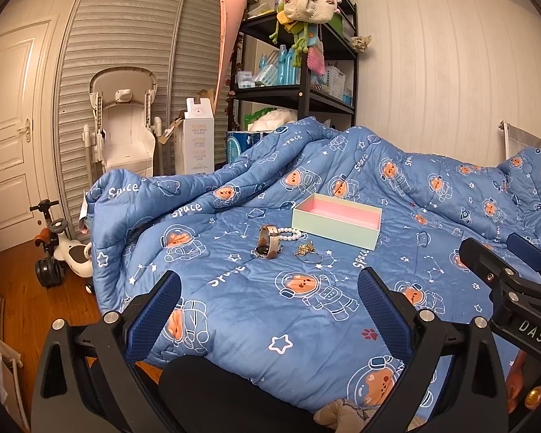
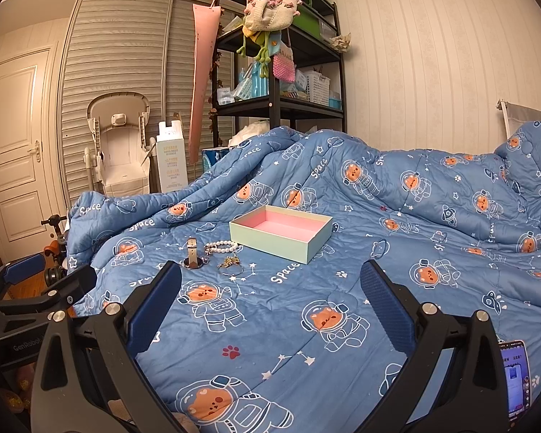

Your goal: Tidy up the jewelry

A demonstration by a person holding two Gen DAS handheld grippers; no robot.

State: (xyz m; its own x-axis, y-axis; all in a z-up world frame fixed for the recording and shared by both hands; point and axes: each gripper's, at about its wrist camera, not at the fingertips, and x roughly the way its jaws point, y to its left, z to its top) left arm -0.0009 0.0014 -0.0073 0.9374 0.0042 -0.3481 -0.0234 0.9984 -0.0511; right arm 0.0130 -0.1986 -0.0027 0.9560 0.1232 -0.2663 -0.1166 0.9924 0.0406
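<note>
An open mint box with a pink lining (image 1: 337,219) (image 2: 281,231) sits on the blue space-print quilt (image 1: 306,306) (image 2: 306,324). Just in front of it lie a watch (image 1: 267,241) (image 2: 193,254), a pearl bracelet (image 1: 290,234) (image 2: 221,246) and a gold bangle with a charm (image 1: 308,250) (image 2: 231,265). My left gripper (image 1: 268,285) is open and empty, well short of the jewelry. My right gripper (image 2: 270,285) is open and empty, also short of it. Each gripper shows at the other view's edge, the right in the left wrist view (image 1: 505,256), the left in the right wrist view (image 2: 50,272).
A black shelf unit (image 1: 306,72) with hanging knit bags stands behind the bed. A white high chair (image 1: 124,126), a tall carton (image 1: 198,137) and a ride-on toy (image 1: 61,249) stand on the wooden floor at left. A phone (image 2: 515,379) lies at lower right.
</note>
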